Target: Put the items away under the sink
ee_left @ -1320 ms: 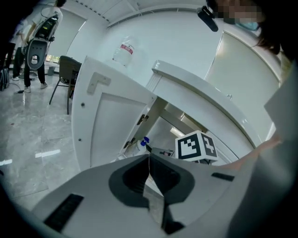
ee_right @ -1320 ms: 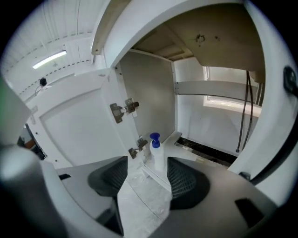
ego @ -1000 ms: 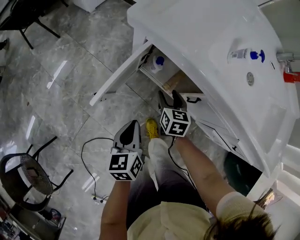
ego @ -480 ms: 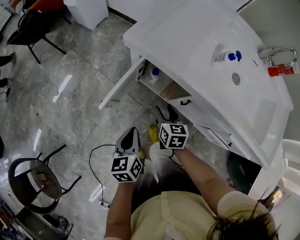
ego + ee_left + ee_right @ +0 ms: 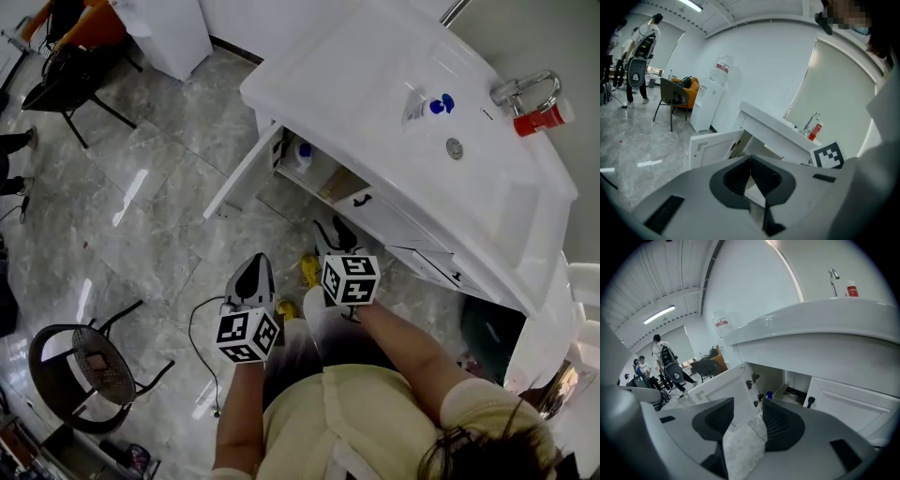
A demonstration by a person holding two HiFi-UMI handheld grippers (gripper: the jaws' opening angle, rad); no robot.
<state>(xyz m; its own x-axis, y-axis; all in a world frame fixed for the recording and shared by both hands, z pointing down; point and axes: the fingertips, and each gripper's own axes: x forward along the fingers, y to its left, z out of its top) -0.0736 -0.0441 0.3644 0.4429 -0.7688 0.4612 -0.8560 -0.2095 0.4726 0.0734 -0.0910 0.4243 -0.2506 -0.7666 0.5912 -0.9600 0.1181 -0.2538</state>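
Hovering near the open cabinet door [image 5: 246, 173], left claw [image 5: 750, 160] is sitting closed, empty; right claw [image 5: 747, 405], just closing partway, is standing apart, empty.

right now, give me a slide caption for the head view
Person facing a white sink cabinet, door open, blue-capped bottle inside, second bottle lying on the sink top

No text legible anywhere. Red label on the water-cooler bottle [image 5: 721, 70]: too small to read. Red bottle [image 5: 542, 116] at the sink's [image 5: 375, 84] back edge: print unreadable.
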